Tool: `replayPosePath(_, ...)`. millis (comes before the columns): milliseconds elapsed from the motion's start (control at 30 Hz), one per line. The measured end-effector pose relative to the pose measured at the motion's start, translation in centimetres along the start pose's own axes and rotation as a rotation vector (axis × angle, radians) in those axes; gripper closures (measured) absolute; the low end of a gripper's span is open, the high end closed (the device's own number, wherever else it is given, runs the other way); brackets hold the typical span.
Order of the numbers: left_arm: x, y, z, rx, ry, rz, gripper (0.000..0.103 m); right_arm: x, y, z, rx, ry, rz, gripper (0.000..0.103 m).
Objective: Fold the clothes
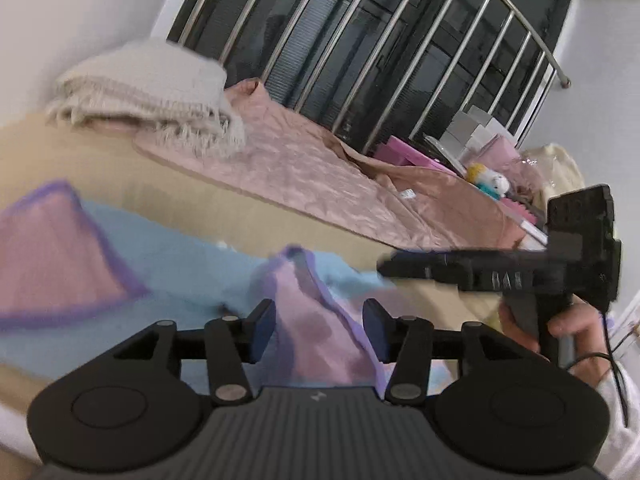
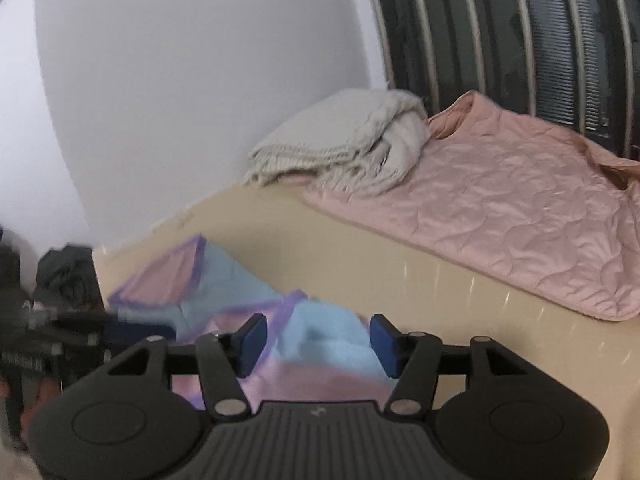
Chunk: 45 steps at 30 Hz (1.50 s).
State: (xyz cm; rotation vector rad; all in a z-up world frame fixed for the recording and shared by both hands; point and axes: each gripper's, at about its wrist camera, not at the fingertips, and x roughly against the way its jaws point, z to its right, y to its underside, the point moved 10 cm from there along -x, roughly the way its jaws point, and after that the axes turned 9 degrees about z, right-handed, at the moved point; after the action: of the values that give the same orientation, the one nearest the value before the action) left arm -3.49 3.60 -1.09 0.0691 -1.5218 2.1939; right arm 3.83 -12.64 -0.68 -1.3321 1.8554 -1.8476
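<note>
A light blue garment point(image 1: 180, 264) with pink panels and purple trim lies crumpled on the beige bed surface point(image 1: 180, 184). My left gripper point(image 1: 320, 320) hangs just above it, open, and a pink fold with a purple edge shows in the gap without touching either pad. In the right wrist view the same garment point(image 2: 328, 332) lies under my right gripper point(image 2: 318, 336), which is also open, with blue and pink cloth below the gap. The right gripper point(image 1: 390, 266) reaches in from the right, held by a hand point(image 1: 568, 328). The blurred left gripper point(image 2: 160, 330) comes in from the left.
A cream fringed blanket point(image 2: 344, 144) sits folded by the wall, partly on a pink quilt point(image 2: 520, 208). Metal bars point(image 1: 360, 60) cover the dark window behind. Boxes and a small soft toy point(image 1: 492, 182) crowd the far right. Dark clothes point(image 2: 68, 276) lie off the bed's left edge.
</note>
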Motion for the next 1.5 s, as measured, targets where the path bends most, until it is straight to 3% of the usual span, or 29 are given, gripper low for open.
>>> replayPosePath(67, -2.3, -1.2, -1.8, 0.035, -0.019, -0.059, 0.052, -0.2, 0.9, -0.5, 0.028, -0.004, -0.029, 0.047)
replayPosePath(200, -6.7, -1.7, -4.0, 0.108, -0.032, -0.211, 0.054, 0.0, 1.4, -2.9, 0.102, -0.045, -0.006, 0.047)
replayPosePath(300, -7.6, -0.8, -3.3, 0.08, -0.022, -0.253, 0.071, 0.6, 1.8, -3.1, 0.086, -0.022, 0.012, 0.047)
replayPosePath(367, -7.6, 0.0, -2.5, 0.059, 0.008, -0.27, 0.092, 0.9, 2.0, -3.0, 0.057, -0.013, 0.025, 0.047)
replayPosePath(467, -7.3, 0.6, -2.1, 0.056, 0.022, -0.249, 0.101, 1.1, 2.1, -3.0, 0.026, -0.004, 0.046, 0.047)
replayPosePath(600, -5.4, -0.1, -1.5, 0.113, 0.054, -0.188, 0.101, -0.1, 1.5, -3.6, 0.051, 0.006, 0.045, 0.047)
replayPosePath(767, -3.1, -1.0, -0.6, 0.109, 0.056, -0.141, 0.101, -3.2, 1.3, -4.6, 0.147, 0.053, -0.006, 0.048)
replayPosePath(800, -2.8, -1.1, -0.5, 0.101, 0.053, -0.136, 0.101, -3.8, 1.5, -4.6, 0.153, 0.067, -0.026, 0.058)
replayPosePath(833, -2.6, -1.2, -0.5, 0.095, 0.051, -0.132, 0.101, -4.4, 1.7, -4.6, 0.16, 0.08, -0.047, 0.078)
replayPosePath(900, -2.2, -1.2, -0.7, 0.09, 0.044, -0.123, 0.101, -4.9, 2.1, -4.4, 0.132, 0.076, -0.088, 0.096)
replayPosePath(967, -1.9, -1.3, -1.1, 0.091, 0.03, -0.115, 0.101, -4.2, 2.0, -4.4, 0.106, 0.084, -0.076, 0.097)
replayPosePath(1033, -1.7, -1.2, -1.7, 0.093, 0.015, -0.112, 0.101, -2.4, 1.6, -5.0, 0.095, 0.04, -0.053, 0.097)
replayPosePath(1167, -1.3, -0.5, -2.8, 0.126, -0.012, -0.118, 0.101, 1.0, 0.4, -6.5, 0.042, -0.124, -0.015, 0.097)
replayPosePath(1233, -1.4, 0.1, -3.6, 0.142, -0.041, -0.128, 0.101, 1.0, 0.0, -6.2, 0.0, -0.153, -0.015, 0.097)
replayPosePath(1367, -2.3, 0.5, -5.2, 0.15, -0.12, -0.127, 0.101, -2.9, 0.2, -4.7, -0.021, -0.076, -0.071, 0.097)
replayPosePath(1500, -3.4, 0.3, -5.9, 0.142, -0.163, -0.122, 0.101, -7.9, 1.3, -2.6, -0.01, 0.104, -0.114, 0.096)
